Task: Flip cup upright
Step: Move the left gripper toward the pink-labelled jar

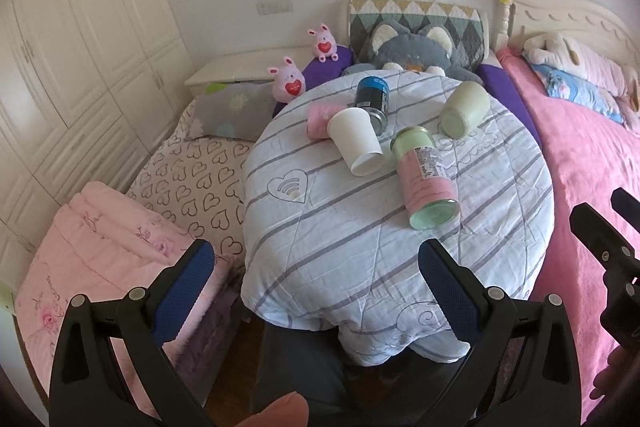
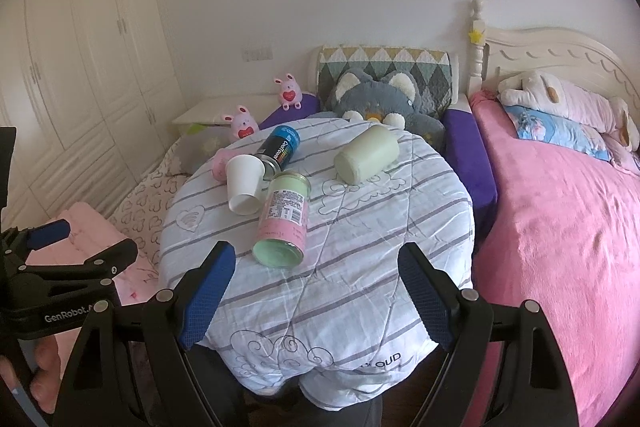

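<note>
Several cups and cans lie on their sides on a round table under a striped cloth. A white paper cup lies with its base toward me. A pale green mug lies at the far right. A pink and green jar lies nearest. A blue and black can and a small pink cup lie behind. My left gripper and right gripper are open and empty, short of the table's near edge.
A bed with a pink blanket lies to the right. A grey plush cat and pink plush bunnies sit behind the table. Folded pink bedding lies at the left, white wardrobes beyond.
</note>
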`<state>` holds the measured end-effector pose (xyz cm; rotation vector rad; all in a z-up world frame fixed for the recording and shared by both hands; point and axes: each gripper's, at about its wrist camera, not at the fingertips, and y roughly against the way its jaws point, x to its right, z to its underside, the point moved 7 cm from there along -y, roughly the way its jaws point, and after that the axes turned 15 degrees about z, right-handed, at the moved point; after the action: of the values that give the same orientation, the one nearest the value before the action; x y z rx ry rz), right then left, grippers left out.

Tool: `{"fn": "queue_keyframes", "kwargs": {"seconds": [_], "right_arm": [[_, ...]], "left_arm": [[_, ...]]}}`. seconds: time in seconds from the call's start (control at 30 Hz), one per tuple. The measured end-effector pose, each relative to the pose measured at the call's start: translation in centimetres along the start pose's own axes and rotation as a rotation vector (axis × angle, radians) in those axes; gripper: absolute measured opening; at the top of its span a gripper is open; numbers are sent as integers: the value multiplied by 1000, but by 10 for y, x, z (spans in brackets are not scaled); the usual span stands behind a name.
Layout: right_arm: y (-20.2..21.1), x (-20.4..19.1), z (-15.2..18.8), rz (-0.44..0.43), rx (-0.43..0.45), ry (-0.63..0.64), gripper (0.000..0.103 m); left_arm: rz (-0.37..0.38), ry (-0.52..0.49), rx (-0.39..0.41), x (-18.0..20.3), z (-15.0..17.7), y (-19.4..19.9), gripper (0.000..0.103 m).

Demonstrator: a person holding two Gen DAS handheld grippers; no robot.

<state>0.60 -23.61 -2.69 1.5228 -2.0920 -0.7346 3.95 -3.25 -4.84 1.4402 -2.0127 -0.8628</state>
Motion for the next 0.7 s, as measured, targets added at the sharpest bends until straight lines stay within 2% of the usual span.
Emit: {"fn": "queue_keyframes", "kwargs": {"seconds": [0.5, 0.7], "right_arm": [[1, -2, -4, -12, 4, 7, 85], [-12, 10, -3, -20, -22, -6, 85]], "left_arm": [[22, 9, 0, 4, -7, 2, 103], [51, -6, -56, 25, -16, -25, 103]]}}
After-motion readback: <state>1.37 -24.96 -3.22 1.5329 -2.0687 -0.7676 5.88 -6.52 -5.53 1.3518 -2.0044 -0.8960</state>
